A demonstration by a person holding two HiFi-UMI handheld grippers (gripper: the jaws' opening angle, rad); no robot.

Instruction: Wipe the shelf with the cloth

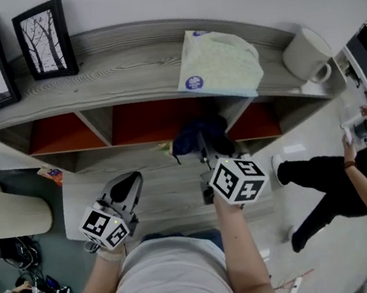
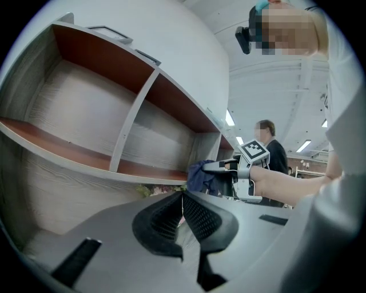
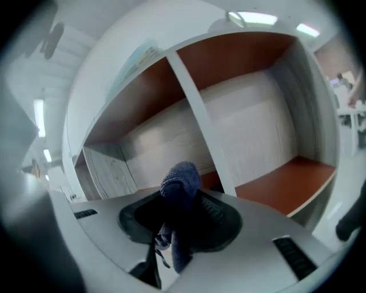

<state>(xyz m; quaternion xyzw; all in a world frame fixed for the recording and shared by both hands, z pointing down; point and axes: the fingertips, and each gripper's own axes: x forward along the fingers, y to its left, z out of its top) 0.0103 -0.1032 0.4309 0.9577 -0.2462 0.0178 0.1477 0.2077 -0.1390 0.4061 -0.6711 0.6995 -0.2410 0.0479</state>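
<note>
A dark blue cloth (image 1: 198,138) is bunched in front of the grey wooden shelf (image 1: 126,76), near the divider between the middle and right compartments. My right gripper (image 1: 206,151) is shut on the cloth (image 3: 180,182), which hangs over its jaws and hides the fingertips. In the right gripper view the orange compartment floors and the upright divider (image 3: 200,114) lie just ahead. My left gripper (image 1: 129,182) hangs lower left, apart from the shelf, its jaws shut with nothing between them (image 2: 183,198). From the left gripper view the cloth (image 2: 200,174) shows to the right, beside the shelf edge.
On the shelf top stand two framed pictures (image 1: 43,40), a soft pack of wipes (image 1: 219,63) and a white mug (image 1: 307,55). A lower grey board (image 1: 169,192) lies under my grippers. A person in black (image 1: 340,178) sits at the right. A beige rounded object (image 1: 10,217) is at the left.
</note>
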